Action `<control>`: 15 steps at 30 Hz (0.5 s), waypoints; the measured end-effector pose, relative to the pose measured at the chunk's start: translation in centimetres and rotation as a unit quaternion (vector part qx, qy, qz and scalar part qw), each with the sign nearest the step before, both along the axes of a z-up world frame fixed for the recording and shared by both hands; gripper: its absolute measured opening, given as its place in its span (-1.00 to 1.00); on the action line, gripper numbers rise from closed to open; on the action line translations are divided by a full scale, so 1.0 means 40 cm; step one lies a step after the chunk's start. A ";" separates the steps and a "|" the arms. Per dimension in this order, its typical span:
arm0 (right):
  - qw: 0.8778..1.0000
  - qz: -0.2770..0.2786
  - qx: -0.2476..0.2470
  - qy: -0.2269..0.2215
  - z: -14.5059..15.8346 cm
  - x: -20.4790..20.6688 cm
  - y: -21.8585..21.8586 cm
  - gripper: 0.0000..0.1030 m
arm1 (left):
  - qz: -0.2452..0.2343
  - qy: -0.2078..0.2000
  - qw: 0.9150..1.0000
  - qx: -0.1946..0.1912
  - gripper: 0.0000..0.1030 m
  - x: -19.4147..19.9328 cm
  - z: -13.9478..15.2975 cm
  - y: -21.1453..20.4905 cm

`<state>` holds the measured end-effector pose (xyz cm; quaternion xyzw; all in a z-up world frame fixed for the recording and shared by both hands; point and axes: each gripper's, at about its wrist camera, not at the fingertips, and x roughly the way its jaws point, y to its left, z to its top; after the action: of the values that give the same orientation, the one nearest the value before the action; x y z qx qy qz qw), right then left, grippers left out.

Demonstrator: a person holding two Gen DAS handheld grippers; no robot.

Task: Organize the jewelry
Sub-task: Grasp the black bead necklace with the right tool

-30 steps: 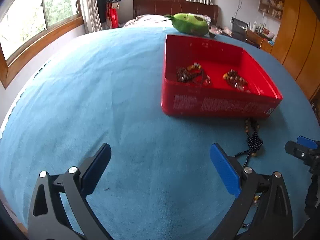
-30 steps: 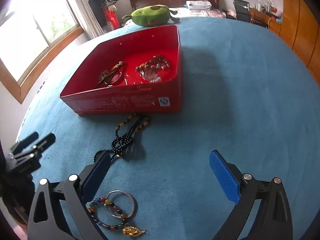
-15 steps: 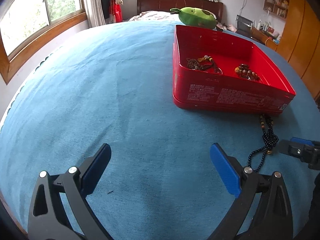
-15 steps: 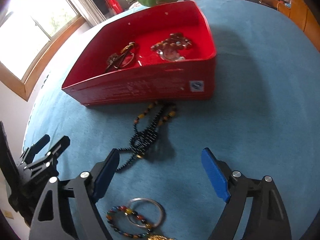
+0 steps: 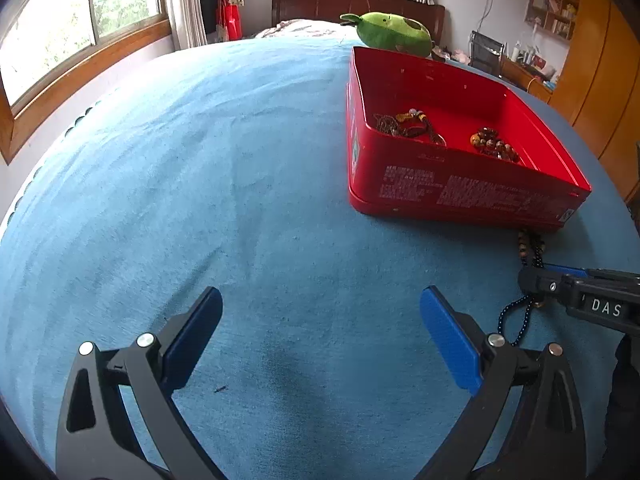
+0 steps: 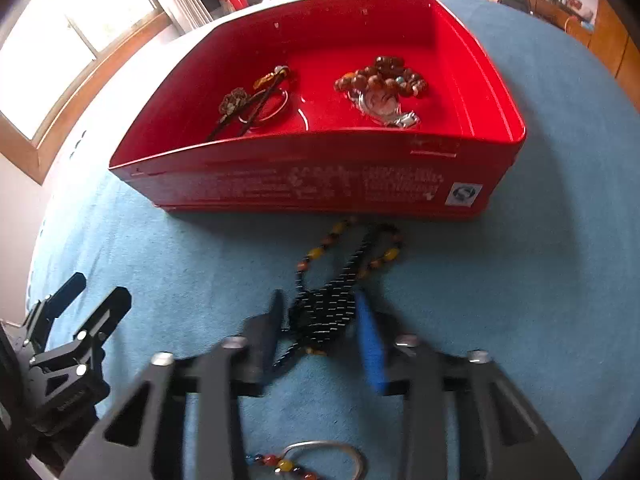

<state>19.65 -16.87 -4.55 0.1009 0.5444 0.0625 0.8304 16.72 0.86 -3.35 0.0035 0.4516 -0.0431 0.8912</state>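
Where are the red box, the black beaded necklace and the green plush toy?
red box (image 6: 320, 184), right wrist view, on its near outer wall.
black beaded necklace (image 6: 324, 312), right wrist view, on its bunched black strands.
green plush toy (image 5: 394, 34), left wrist view, on its body.

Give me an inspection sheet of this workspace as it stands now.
Surface: blue blanket, nearly bare on its window side.
Job's things: red box holds two jewelry clusters; black beaded necklace lies before it; silver ring and colored bead bracelet nearer the camera.
Clutter: green plush toy behind the box.
Grippers: left gripper open, empty; right gripper has just been closing around the necklace's bunched part, blurred.
Cables: nothing seen.
Surroundings: windows, headboard, wooden wardrobe.
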 end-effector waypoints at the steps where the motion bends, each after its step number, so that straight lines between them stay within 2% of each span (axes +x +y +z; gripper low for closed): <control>1: 1.000 0.003 0.005 -0.004 0.000 -0.003 -0.005 -0.48 | -0.002 0.003 1.000 -0.001 0.91 0.000 -0.002 0.000; 6: 1.000 0.000 0.003 -0.015 0.015 -0.036 -0.050 -0.56 | -0.022 0.009 1.000 -0.007 0.91 -0.010 0.002 -0.017; 10: 1.000 -0.019 -0.006 -0.024 0.037 -0.060 -0.107 -0.56 | -0.062 0.021 0.997 -0.027 0.91 -0.033 0.019 -0.058; 15: 0.999 -0.037 -0.010 -0.028 0.048 -0.090 -0.170 -0.56 | -0.142 0.063 0.986 -0.063 0.89 -0.059 0.027 -0.160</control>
<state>16.04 -23.67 -2.63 0.1112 0.5176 0.0286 0.8479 14.38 -5.54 -2.26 0.0089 0.4986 -0.1975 0.8440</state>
